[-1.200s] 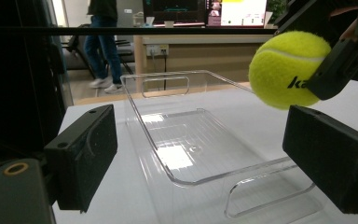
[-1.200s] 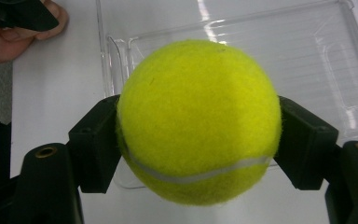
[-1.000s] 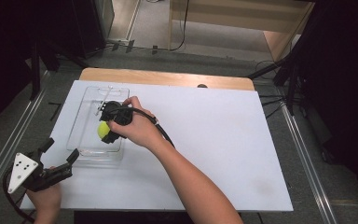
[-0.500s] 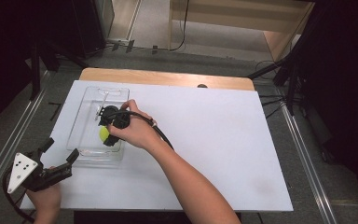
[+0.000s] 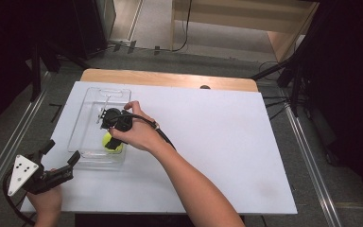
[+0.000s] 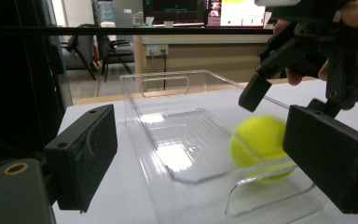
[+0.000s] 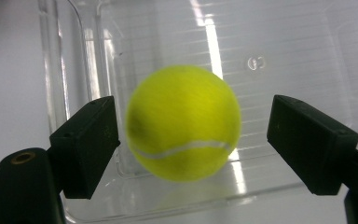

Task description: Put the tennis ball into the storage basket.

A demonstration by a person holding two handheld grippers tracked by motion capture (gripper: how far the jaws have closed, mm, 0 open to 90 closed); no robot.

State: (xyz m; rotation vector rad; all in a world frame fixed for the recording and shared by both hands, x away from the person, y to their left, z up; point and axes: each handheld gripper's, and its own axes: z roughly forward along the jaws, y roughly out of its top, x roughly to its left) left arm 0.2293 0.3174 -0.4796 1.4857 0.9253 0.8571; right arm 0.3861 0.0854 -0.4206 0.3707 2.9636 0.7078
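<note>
**Resting in a clear bin: one tennis ball, jaws spread around it**

Spanning most of the high view, white table [image 5: 227,156] with a wooden strip along its far edge. Sitting toward the table's left edge, clear plastic bin [image 5: 87,111], long side running from near to far, handle cut-outs at both ends. Reaching in from the bottom of the high view, bare forearm and right hand [image 5: 139,135], wrapped around the right gripper [image 5: 109,137] held over the bin's near half. Parked at the table's near left corner, left gripper [image 5: 61,153], grey three-cornered plate on top, held by the left hand [image 5: 45,203], pointed toward the bin. Lying inside the bin near its near end, yellow-green tennis ball [image 7: 182,122], slightly blurred.

Right jaws: set wide, one on each side of the ball, a gap visible at both sides in the right gripper view, no contact.

Left jaws: also wide apart, holding nothing, framing the bin's near end in the left gripper view.
</note>
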